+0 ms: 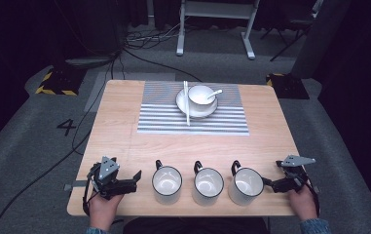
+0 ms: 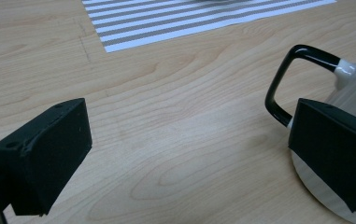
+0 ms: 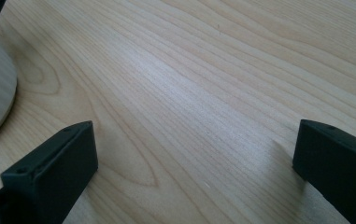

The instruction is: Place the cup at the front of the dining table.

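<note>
Three mugs [image 1: 207, 184] between left gripper [image 1: 135, 179], right gripper [image 1: 268, 184] (both agape).

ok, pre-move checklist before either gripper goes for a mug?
1. Left gripper open: ok, jaws stand wide apart in the left gripper view.
2. Right gripper open: ok, jaws wide apart over bare table.
3. Nothing held: ok, only wood shows between both jaw pairs.
4. Left mug, middle mug and right mug upright in a row: ok.
5. Left mug's handle reachable: ok, it stands free beside the left gripper's jaw.
6. Mugs empty: cannot tell for sure, the insides look plain white.
</note>
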Available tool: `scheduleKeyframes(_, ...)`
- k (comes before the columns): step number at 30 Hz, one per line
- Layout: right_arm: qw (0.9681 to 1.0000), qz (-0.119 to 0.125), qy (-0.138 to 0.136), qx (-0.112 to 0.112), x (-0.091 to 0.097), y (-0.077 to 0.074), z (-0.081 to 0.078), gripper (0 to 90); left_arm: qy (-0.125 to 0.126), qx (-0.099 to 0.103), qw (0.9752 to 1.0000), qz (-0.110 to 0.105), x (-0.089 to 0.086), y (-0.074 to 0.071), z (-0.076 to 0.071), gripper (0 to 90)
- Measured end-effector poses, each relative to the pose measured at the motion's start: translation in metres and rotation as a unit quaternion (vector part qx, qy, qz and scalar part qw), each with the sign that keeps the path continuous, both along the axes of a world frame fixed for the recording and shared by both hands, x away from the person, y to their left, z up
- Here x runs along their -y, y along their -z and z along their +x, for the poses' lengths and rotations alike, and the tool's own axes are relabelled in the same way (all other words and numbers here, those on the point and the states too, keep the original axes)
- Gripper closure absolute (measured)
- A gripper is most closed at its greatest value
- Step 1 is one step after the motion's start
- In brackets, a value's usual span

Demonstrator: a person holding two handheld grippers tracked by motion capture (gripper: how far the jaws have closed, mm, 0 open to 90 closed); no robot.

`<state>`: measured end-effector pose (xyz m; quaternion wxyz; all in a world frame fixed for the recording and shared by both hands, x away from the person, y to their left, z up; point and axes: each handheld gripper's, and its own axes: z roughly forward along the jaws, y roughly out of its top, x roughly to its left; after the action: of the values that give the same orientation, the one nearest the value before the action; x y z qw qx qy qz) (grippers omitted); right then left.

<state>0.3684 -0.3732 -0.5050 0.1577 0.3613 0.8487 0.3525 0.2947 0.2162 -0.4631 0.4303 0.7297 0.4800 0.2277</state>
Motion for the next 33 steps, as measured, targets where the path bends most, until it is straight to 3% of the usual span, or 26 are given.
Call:
scheduleKeyframes(3,1.0000,0.000,0.000,0.000,0.000,0.000,0.000,0.0,-0.001,-0.003,1.0000,-0.004,0.000,-0.006,-0.005,0.0)
scheduleKeyframes(5,1.0000,0.000,0.000,0.000,0.000,0.000,0.000,0.0,-0.004,0.004,0.9999,-0.015,0.000,-0.012,-0.011,0.0)
scheduleKeyframes(11,1.0000,0.000,0.000,0.000,0.000,0.000,0.000,0.0,0.001,0.025,0.9995,-0.022,0.002,-0.023,-0.019,0.0)
scheduleKeyframes(16,1.0000,0.000,0.000,0.000,0.000,0.000,0.000,0.0,0.003,0.029,0.9991,-0.030,0.007,-0.029,-0.024,0.0)
scheduleKeyframes(26,1.0000,0.000,0.000,0.000,0.000,0.000,0.000,0.0,0.044,0.024,0.9986,-0.018,0.031,-0.039,-0.032,0.0)
scheduleKeyframes(33,1.0000,0.000,-0.001,0.000,0.000,0.000,0.000,0.0,0.082,0.016,0.9963,-0.020,0.051,-0.043,-0.039,0.0)
